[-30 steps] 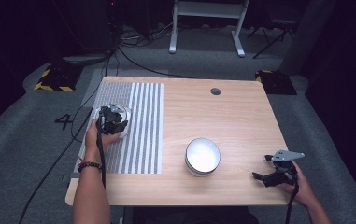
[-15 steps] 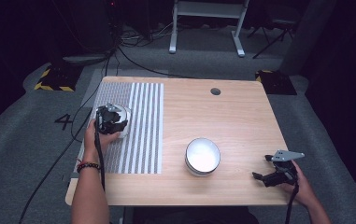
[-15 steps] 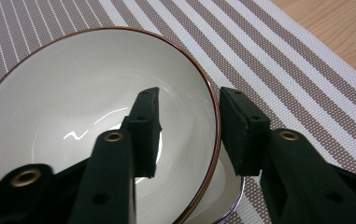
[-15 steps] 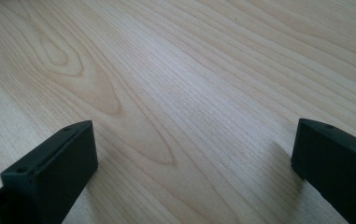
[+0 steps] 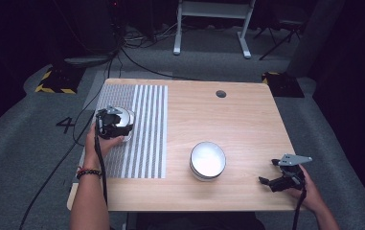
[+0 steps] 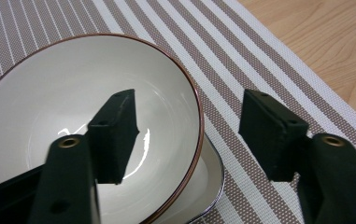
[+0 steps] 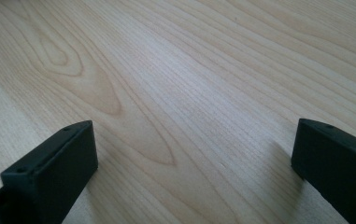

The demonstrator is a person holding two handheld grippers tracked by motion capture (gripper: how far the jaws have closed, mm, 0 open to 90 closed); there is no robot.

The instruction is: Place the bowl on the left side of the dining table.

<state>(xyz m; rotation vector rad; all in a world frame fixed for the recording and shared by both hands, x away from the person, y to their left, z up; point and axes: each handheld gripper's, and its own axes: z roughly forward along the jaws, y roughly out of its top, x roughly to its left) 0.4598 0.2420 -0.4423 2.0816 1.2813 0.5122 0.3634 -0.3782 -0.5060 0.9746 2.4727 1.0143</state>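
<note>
My left gripper [image 6: 187, 135]: jaws just opening, astride white bowl's [image 6: 73, 93] rim, released | right gripper [image 7: 194, 158]: spread wide over bare wooden table [image 7: 175, 70]

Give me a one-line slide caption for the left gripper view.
Left gripper open astride the rim of a white bowl nested in another on the striped mat.

White bowl [image 6: 73, 93] with a thin brown rim — glossy, empty, upright. It sits nested in a second white bowl [image 6: 203, 186] with a silvery rim, slightly off-centre. Both rest on the striped placemat [image 5: 146, 129] at the desk's [image 5: 228, 115] left side.
</note>
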